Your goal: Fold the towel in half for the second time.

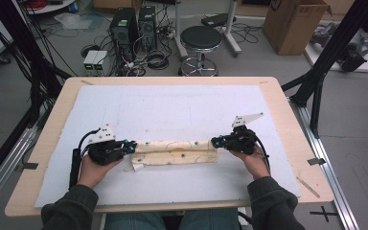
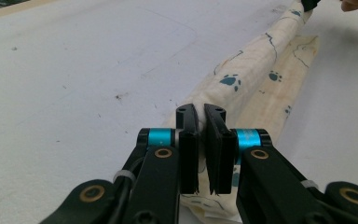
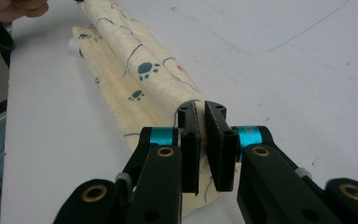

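A cream cloth [image 1: 175, 152] printed with teal paw marks lies folded into a long narrow strip across the white mat, with its far layer raised into a ridge. My left gripper [image 1: 130, 146] is shut on the cloth's left end [image 2: 242, 84], pinching the upper layer between its jaws. My right gripper [image 1: 215, 142] is shut on the right end of the cloth [image 3: 135, 79] in the same way. The cloth stretches straight between the two grippers. A hand holds each gripper from below.
A white mat [image 1: 172, 110] covers most of the wooden table [image 1: 282, 103]. Beyond the table stand a black stool [image 1: 200, 40], computer towers [image 1: 124, 26] with cables, and a cardboard box [image 1: 294, 21]. Black frame legs rise at both sides.
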A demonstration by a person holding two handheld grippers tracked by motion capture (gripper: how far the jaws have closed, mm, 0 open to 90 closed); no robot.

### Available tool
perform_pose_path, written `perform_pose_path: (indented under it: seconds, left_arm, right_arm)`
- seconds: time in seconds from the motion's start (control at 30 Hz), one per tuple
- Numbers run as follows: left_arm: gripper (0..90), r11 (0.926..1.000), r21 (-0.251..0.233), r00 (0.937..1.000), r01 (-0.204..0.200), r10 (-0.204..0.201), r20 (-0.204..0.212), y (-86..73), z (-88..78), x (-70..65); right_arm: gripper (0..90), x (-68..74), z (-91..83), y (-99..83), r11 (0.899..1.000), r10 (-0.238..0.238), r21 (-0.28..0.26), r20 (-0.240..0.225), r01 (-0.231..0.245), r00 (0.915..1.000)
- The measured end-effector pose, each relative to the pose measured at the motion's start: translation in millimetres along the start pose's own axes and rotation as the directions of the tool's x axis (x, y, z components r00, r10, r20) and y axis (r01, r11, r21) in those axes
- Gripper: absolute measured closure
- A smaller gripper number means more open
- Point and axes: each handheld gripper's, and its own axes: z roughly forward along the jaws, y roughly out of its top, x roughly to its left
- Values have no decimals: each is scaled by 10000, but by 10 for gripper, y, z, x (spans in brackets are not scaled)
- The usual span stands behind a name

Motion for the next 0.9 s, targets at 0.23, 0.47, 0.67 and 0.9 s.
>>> perform_pose_path:
  seconds: [0.23, 0.47, 0.67, 0.9]
  left_arm:
    - [836, 9998, 175, 10000, 54, -54, 3, -105, 4, -22]
    - [837, 9997, 244, 10000, 76, -77, 51, -137, 9, -44]
    - [836, 9993, 372, 9999, -31, 27, 115, -156, 9, -71]
    - [830, 9978, 654, 9998, -127, 115, 178, -215, 7, -99]
  right_arm:
    - [844, 50, -5, -52, 9999, -58, 135, -51, 59, 10000]
    - [844, 70, 19, -93, 9996, -107, 251, -30, 108, 9999]
    - [843, 90, 22, -130, 9995, -115, 302, -76, 117, 9999]
    - [842, 114, 28, -170, 9991, -152, 391, -78, 155, 9999]
